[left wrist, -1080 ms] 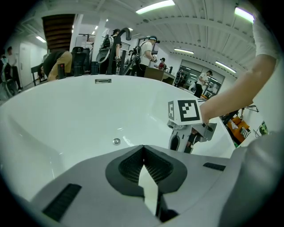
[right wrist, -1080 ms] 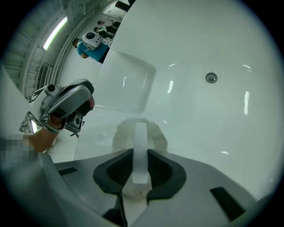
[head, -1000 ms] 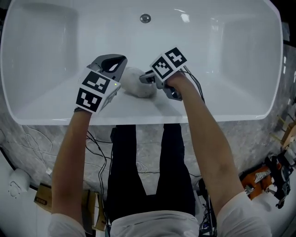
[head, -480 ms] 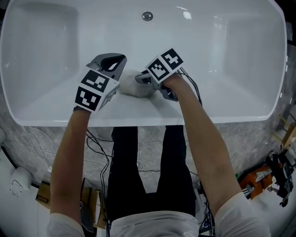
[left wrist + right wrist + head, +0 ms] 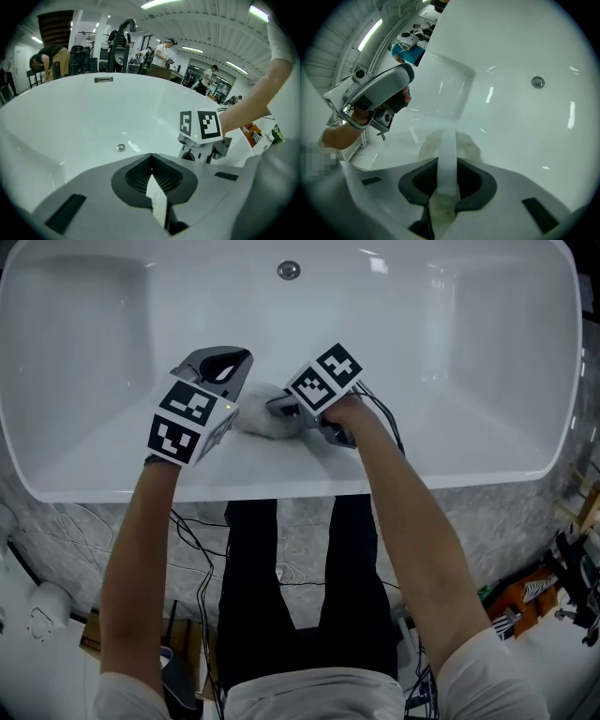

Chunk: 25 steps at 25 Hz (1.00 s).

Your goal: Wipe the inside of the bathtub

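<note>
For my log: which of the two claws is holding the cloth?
The right claw: its jaws pinch the cloth, while the left claw is shut and empty.

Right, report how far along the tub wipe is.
Done: cannot tell; the tub looks evenly white, with no wipe marks. In hand: the right gripper is shut on a cloth pressed to the near inner wall; the left gripper, shut and empty, hovers beside it. Left: probably the floor around the drain, both ends and the far wall.

white bathtub point(image 5: 469, 352), pale cloth point(image 5: 260, 424) on its wall
</note>
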### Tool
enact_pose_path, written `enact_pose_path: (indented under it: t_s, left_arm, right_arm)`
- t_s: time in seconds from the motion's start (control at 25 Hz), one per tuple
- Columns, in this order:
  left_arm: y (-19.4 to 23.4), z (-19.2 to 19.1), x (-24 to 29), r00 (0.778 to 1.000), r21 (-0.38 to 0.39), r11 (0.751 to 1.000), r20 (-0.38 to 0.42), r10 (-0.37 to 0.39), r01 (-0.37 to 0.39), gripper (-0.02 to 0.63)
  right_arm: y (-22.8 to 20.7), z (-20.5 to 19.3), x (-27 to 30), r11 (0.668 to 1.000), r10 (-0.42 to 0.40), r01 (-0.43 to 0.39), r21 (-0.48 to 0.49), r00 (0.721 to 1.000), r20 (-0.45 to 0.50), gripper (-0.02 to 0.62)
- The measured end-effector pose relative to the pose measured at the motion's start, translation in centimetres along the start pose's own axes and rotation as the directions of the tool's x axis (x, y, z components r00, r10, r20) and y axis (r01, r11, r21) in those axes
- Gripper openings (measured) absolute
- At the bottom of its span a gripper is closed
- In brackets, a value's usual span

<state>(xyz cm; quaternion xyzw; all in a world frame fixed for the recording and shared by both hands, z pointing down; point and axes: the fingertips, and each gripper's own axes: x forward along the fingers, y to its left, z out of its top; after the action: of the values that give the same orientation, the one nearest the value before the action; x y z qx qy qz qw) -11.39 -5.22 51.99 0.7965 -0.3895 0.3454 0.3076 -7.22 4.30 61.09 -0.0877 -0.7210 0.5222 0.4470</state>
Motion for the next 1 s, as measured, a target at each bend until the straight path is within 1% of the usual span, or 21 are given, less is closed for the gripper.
enact_pose_path:
  t_s: [0.2, 0.36, 0.56, 0.72, 1.0]
  left_arm:
    - [-1.2, 1.0, 0.8, 1.0, 0.011, 1.0, -0.005, -0.011, 0.011, 0.012]
    - [-2.8, 2.2, 2.5, 1.0, 0.017, 1.0, -0.007, -0.026, 0.026, 0.012]
    - [-5.7, 4.1, 4.8, 0.999, 0.03, 0.998, -0.005, -0.049, 0.049, 0.012]
    - [-7.6, 4.8, 6.2, 0.998, 0.033, 0.997, -0.007, -0.07, 0.07, 0.012]
    - [-12.2, 7.7, 9.0, 0.994, 0.035, 0.994, 0.001, -0.105, 0.105, 0.012]
  right_arm:
    - [-1.0, -1.5, -2.2, 1.0, -0.007, 0.007, 0.022, 1.0, -0.014, 0.097]
    - [-2.5, -3.1, -4.6, 0.999, -0.009, 0.01, 0.045, 1.0, -0.007, 0.097]
    - [-3.8, -5.1, -7.5, 0.998, -0.016, 0.016, 0.058, 1.0, 0.005, 0.097]
    - [-4.7, -6.5, -9.0, 0.998, -0.022, 0.022, 0.062, 1.0, 0.001, 0.097]
    - [-6.6, -9.8, -13.9, 0.997, -0.028, 0.027, 0.071, 1.0, 0.004, 0.097]
